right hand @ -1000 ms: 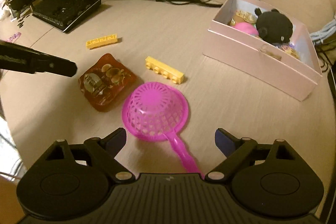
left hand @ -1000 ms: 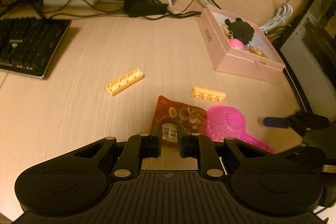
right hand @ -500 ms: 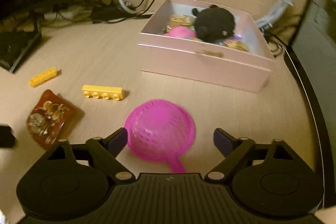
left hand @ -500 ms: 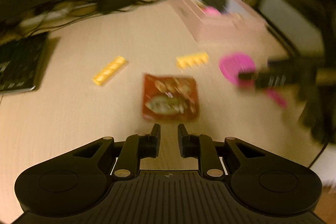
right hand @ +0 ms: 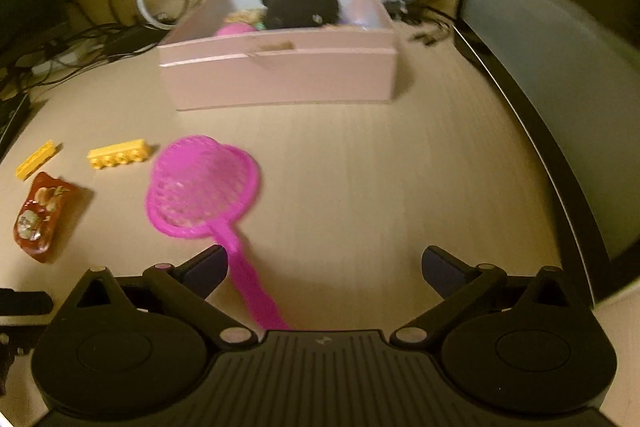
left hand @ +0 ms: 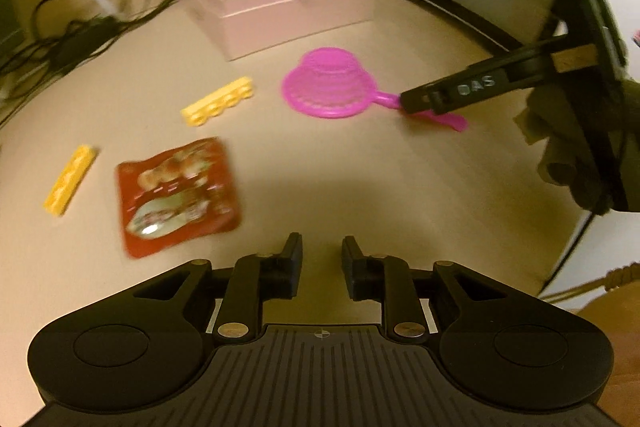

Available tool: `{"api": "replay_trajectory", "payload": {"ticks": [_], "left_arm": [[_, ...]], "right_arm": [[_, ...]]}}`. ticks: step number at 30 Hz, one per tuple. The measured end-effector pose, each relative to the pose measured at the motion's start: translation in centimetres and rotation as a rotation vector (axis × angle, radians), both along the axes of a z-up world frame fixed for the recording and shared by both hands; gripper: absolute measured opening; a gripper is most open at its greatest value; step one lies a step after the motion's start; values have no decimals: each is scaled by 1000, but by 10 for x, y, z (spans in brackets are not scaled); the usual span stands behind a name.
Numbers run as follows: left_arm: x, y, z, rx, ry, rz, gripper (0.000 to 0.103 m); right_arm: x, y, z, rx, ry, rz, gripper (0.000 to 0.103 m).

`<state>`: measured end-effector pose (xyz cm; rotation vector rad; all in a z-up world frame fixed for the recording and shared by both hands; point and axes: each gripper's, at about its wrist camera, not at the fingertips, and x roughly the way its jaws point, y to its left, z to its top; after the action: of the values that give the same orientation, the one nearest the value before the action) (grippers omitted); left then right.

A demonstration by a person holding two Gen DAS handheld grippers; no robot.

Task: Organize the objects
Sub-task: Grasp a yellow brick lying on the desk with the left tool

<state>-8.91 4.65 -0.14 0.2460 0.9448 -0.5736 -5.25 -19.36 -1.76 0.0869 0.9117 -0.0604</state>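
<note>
Straddling strainer handle [right hand: 250, 287], right hand-held gripper [right hand: 320, 267]

Left gripper [left hand: 320, 263]: matte black plastic, ribbed centre plate with small white crosshair mark, two rounded lobes with recessed discs, brass-coloured pivot pins, blocky black fingertips [left hand: 291, 259]. Right gripper [right hand: 322, 267]: same black build, ribbed plate with small white logo, pale metallic pivot pins, dark blue-purple pads [right hand: 206, 267] on angled link arms. Seen from left wrist view: long black finger marked "DAS" in pale raised letters, tan wooden-looking block behind it, black frame rail. Gloved hand [left hand: 576, 147], dull olive-grey fabric, blurred.
</note>
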Motion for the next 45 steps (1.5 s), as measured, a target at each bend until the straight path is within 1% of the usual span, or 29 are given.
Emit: {"api": "replay_trajectory", "payload": {"ticks": [3, 6, 8, 10, 13, 15, 16, 17, 19, 20, 22, 24, 25, 26, 28, 29, 30, 31, 32, 34, 36, 38, 41, 43, 44, 45], "left_arm": [[1, -10, -2, -29, 10, -38, 26], [5, -15, -2, -74, 42, -48, 26], [7, -19, -3, -89, 57, -58, 26], [5, -26, -3, -63, 41, -96, 26], [-3, -40, -3, 14, -1, -168, 26], [-5, -47, -3, 36, -11, -195, 33], [-6, -50, -3, 35, -6, -204, 41], [-6, -53, -3, 35, -2, -217, 46], [-8, -57, -5, 33, 5, -246, 60], [-9, -58, -6, 32, 6, -255, 64], [-8, -57, -6, 17, 9, -250, 64], [-6, -50, -3, -9, 21, -227, 62], [-4, -44, 1, -24, 15, -210, 61], [0, -32, 9, -43, -18, -186, 62], [11, -6, 25, -35, -109, -118, 62], [20, 11, 33, -21, -157, -58, 62], [33, 33, 40, 6, -197, 33, 61], [46, 50, 43, 37, -215, 107, 59], [63, 70, 42, 72, -225, 190, 59], [86, 94, 36, 109, -207, 264, 59], [103, 106, 25, 122, -164, 276, 59], [109, 109, 15, 138, -150, 276, 59], [118, 116, 3, 120, -121, 309, 59], [122, 121, -1, 88, -118, 333, 60], [121, 122, -1, 66, -115, 348, 53], [122, 122, -2, 46, -111, 361, 42]], "right_arm": [[-2, -4, -1, 17, -2, -10, 103], [-2, -3, -1, 16, -4, -9, 103], [-2, -3, -1, 15, -5, -8, 103], [-3, -2, -1, 9, -8, -6, 103], [-3, 1, -2, -8, -5, 5, 103], [-3, 4, -3, -30, -1, 14, 103], [-3, 6, -4, -40, -1, 17, 103], [-4, 7, -4, -41, -4, 18, 103], [-4, 7, -3, -41, -6, 15, 103], [-4, 7, -3, -41, -7, 13, 103], [-5, 8, -4, -42, -12, 9, 103], [-5, 7, -5, -40, -14, 4, 103], [-4, 7, -4, -39, -10, 2, 103], [-3, 7, -4, -38, -2, 1, 103], [1, 7, -2, -40, 17, 2, 103], [3, 6, -2, -38, 28, 7, 103], [5, 6, -1, -38, 37, 19, 103], [6, 6, -1, -38, 41, 30, 103], [7, 6, -1, -37, 45, 41, 103], [7, 6, 1, -21, 54, 46, 103], [5, 5, 6, 27, 47, 48, 103], [2, 9, 13, 31, 21, 58, 103], [4, 25, 26, 7, -25, 114, 103], [8, 38, 36, -1, -56, 159, 103], [10, 45, 40, -1, -69, 177, 103], [14, 52, 44, 2, -81, 195, 103]]}}
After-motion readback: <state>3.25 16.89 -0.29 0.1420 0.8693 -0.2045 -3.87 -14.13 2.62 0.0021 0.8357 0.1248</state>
